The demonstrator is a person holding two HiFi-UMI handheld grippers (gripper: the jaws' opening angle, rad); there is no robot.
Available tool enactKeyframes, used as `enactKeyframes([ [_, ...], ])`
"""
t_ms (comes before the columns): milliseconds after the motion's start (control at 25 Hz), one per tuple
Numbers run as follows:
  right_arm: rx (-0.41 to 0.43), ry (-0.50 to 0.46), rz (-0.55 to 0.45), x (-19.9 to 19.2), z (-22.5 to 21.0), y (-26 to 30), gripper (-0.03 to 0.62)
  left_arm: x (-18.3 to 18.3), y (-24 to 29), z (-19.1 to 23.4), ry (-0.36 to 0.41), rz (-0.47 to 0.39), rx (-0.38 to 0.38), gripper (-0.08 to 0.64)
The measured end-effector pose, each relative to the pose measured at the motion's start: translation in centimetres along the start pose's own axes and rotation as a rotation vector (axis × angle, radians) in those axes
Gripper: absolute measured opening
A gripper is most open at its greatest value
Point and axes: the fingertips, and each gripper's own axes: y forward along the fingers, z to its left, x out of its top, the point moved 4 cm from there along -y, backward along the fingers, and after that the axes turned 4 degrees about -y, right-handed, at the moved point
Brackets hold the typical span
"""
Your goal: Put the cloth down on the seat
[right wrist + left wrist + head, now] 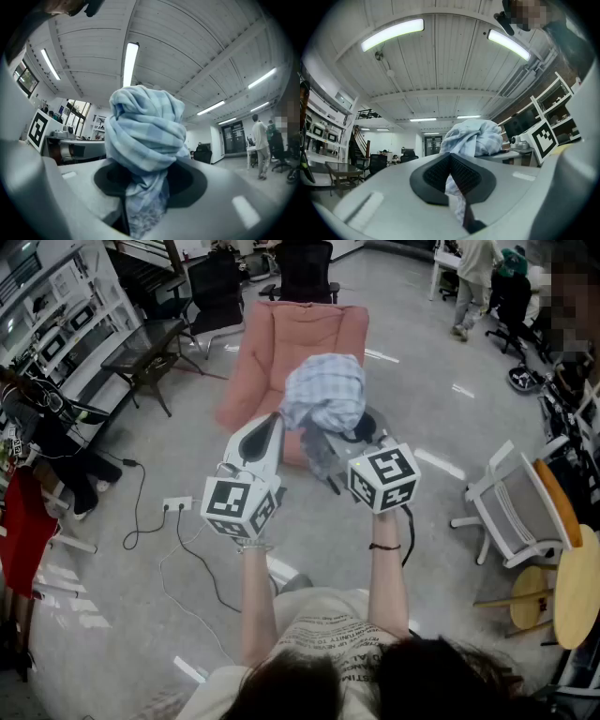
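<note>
Task not done: cloth (pixel 323 390) is bunched in air, off seat. Left gripper (pixel 451 176) jaws closed, pinching thin fold of it. Cloth ball sits between and just beyond both grippers. Right gripper (pixel 140 187) jaws clamped round thick wad. Pink armchair (pixel 300 334) lies beyond grippers; lowering and release are left.

Around:
- black table (pixel 141 357) well left of left gripper
- power strip (pixel 176 504) on floor below it
- white chair (pixel 511 512) right of right gripper

Nothing seems to block way to seat.
</note>
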Motion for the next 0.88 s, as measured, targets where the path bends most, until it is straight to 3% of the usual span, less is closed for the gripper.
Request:
enactKeyframes([
  [600,0.007,0.017,0.029,-0.9,-0.2,0.7,0.199,-1.2,0.1,0.4,-0.014,0.026,0.009,-0.003],
  [880,-0.003,0.083,0.082,-2.9,0.0,0.9,0.199,-2.9,-1.6,1.1,-0.044,0.073,0.05,-0.003],
])
